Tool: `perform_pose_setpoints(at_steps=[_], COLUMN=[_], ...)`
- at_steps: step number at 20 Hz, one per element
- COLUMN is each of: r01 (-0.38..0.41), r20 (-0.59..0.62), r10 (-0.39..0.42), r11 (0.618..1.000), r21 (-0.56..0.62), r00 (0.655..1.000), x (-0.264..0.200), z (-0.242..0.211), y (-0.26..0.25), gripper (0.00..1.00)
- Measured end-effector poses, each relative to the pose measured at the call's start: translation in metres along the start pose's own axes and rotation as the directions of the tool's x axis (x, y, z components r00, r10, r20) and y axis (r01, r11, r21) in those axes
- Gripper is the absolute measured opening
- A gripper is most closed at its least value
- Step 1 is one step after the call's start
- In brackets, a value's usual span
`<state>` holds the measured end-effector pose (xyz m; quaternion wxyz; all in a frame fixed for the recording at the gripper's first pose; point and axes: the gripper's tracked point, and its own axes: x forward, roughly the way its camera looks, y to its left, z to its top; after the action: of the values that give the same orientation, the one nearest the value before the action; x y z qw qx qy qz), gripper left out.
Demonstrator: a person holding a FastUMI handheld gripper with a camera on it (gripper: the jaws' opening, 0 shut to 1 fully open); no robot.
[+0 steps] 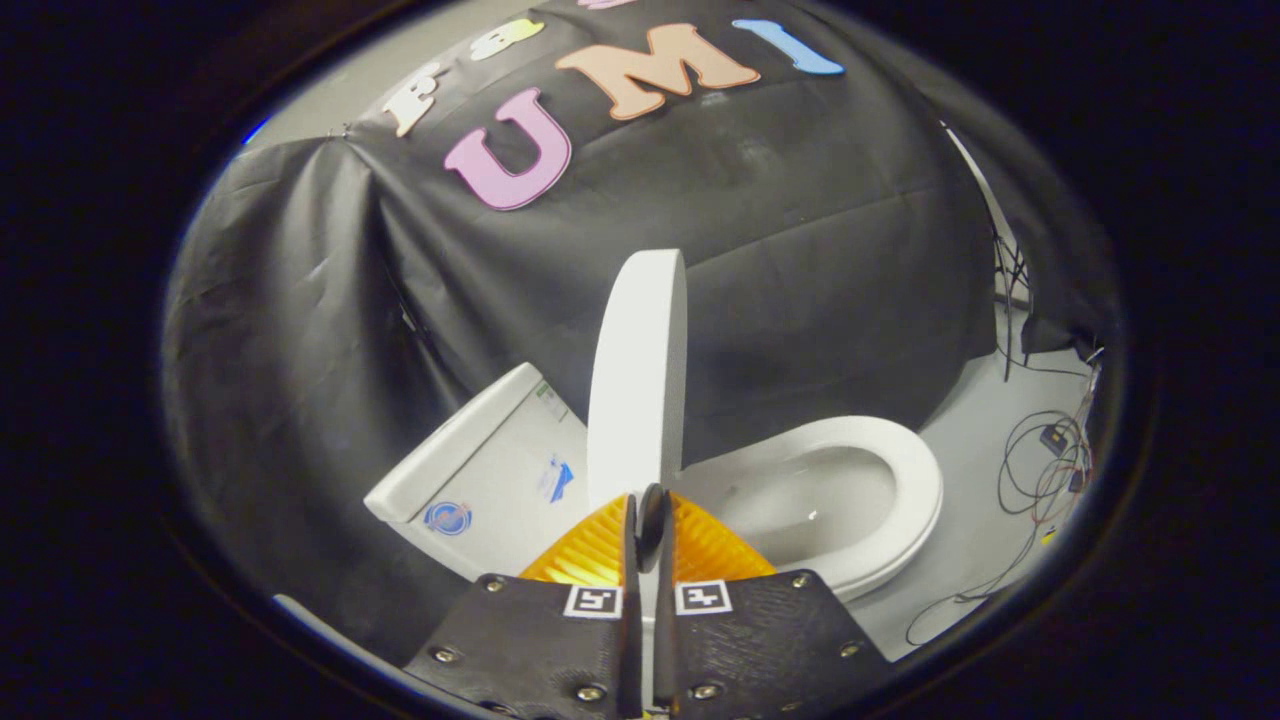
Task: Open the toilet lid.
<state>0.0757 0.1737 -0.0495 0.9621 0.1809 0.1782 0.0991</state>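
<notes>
Toilet lid (640, 370) stood raised on edge | pinched by hand-held gripper (650, 520), fingers clamped on its rim | risk: slipped grip, slammed onto seat (900, 470).

The fisheye camera rides on the gripper (647, 520), looking forward along its closed jaws, close to the raised toilet lid (638, 370), facing the booth wall.

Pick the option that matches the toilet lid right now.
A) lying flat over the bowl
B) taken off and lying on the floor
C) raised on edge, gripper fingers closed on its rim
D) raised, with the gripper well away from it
C: the lid stands upright above the open bowl, and the gripper pinches its lower edge between both fingers.
</notes>
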Motion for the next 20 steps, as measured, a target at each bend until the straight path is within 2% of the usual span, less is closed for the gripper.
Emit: perform_pose_setpoints(at_steps=[3,8,12,20], r01=[0.007,-0.007,0.004,-0.035], r20=[-0.006,0.004,0.018,0.028], r10=[-0.007,0.007,0.0,0.041], r11=[0.998,0.995,0.985,0.983], r21=[-0.068,-0.095,-0.174,-0.179], r00=[1.0,1.0,1.0,0.999], x=[-0.001,-0.001,-0.002,-0.001], z=[-0.003,-0.005,-0.007,-0.013], y=[0.002,0.019,0.029,0.051], gripper=[0.05,0.05,0.05,0.05])
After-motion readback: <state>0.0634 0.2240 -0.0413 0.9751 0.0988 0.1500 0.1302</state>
